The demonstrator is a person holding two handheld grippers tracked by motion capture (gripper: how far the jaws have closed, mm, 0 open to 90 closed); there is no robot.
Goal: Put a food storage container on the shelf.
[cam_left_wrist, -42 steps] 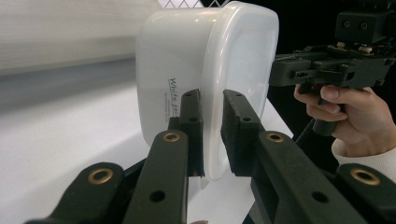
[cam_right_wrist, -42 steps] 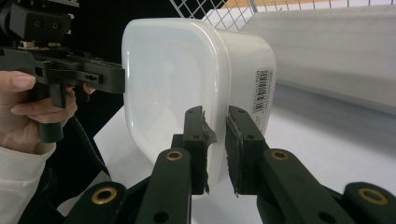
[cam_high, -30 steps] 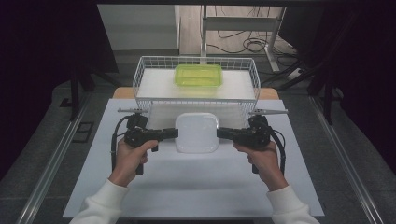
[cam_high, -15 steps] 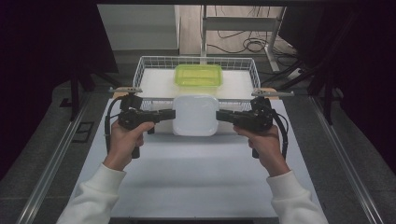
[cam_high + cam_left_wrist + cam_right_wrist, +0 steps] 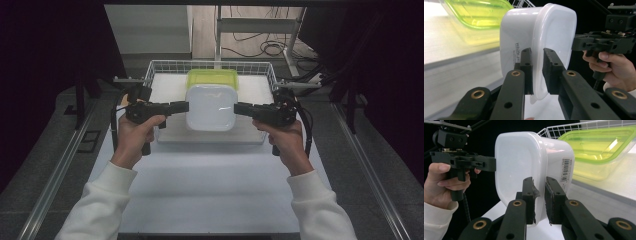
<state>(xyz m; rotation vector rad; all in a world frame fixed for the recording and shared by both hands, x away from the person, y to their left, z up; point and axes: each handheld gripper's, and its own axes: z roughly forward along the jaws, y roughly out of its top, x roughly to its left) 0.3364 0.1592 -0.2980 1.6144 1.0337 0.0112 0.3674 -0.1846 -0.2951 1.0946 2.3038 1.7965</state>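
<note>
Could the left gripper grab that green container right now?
Probably not: the left gripper is shut on the white container's rim, carried with the right gripper, and that tub hangs before the green container.

White tub (image 5: 211,106), translucent green container (image 5: 212,77)

1. The white tub (image 5: 211,107) is up in the air, between the two grippers.
2. The left gripper (image 5: 181,106) is at its left side, the right gripper (image 5: 241,108) at its right side.
3. The green box (image 5: 212,76) lies in the wire basket (image 5: 165,66), behind the tub.
4. The basket stands at the far end of the table (image 5: 210,185).
</note>
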